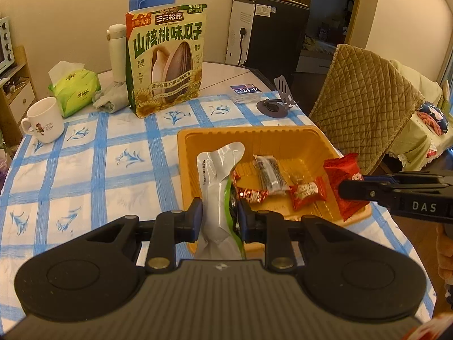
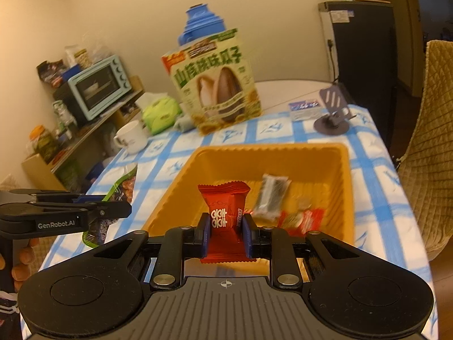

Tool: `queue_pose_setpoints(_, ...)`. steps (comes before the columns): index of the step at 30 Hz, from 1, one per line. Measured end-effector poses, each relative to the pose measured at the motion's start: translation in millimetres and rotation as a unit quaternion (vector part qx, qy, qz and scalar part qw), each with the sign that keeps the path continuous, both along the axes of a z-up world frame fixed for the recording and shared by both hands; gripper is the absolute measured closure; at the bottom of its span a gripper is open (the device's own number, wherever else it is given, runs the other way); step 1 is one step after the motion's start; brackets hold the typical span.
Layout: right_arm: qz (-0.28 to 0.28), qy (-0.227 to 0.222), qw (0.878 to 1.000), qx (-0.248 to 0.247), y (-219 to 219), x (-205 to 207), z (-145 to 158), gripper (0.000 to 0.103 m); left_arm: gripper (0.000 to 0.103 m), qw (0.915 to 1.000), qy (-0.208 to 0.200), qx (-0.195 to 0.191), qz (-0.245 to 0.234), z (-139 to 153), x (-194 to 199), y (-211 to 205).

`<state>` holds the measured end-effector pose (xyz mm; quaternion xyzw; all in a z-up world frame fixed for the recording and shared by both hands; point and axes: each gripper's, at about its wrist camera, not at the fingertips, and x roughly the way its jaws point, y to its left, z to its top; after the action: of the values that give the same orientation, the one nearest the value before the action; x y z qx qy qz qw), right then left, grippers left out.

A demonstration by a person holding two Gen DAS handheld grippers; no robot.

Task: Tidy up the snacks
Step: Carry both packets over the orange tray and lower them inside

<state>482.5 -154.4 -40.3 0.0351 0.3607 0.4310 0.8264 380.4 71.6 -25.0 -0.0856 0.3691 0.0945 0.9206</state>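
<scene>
Both hand-held grippers carry snacks toward the orange plastic tray (image 1: pixel 283 136) on the checked surface (image 1: pixel 85 170), evidently to drop them in: the left hand-held gripper (image 1: pixel 220 218) pinches a silver-and-green foil pouch (image 1: pixel 218 187) over its 7 o'clock corner, and the right hand-held gripper (image 2: pixel 225 236) clamps a red crimped candy wrapper (image 2: pixel 225 206) at its 4 o'clock rim.

Red snack packet (image 2: pixel 226 221) upright above orange tray (image 2: pixel 346 187), perhaps tilted

Tray (image 1: pixel 297 138): glossy orange plastic, ribbed walls. Red packet (image 2: pixel 225 212): shiny crinkled foil-film. Pouch (image 1: pixel 216 187): silvery smooth film. Desk (image 1: pixel 85 170): matt woven cloth. Left tool (image 1: pixel 220 218): matt black plastic.
</scene>
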Motion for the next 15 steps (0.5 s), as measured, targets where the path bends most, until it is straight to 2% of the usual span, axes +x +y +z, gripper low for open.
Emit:
queue_pose_setpoints(7,-0.006,-0.003,1.0,-0.005,2,25,-3,0.079,0.079,0.9999,0.011,0.008,0.007,-10,37,2)
queue_pose_setpoints(15,-0.011,0.01,1.0,-0.007,3,42,-16,0.079,0.079,0.9993,0.033,0.008,0.017,-29,62,3)
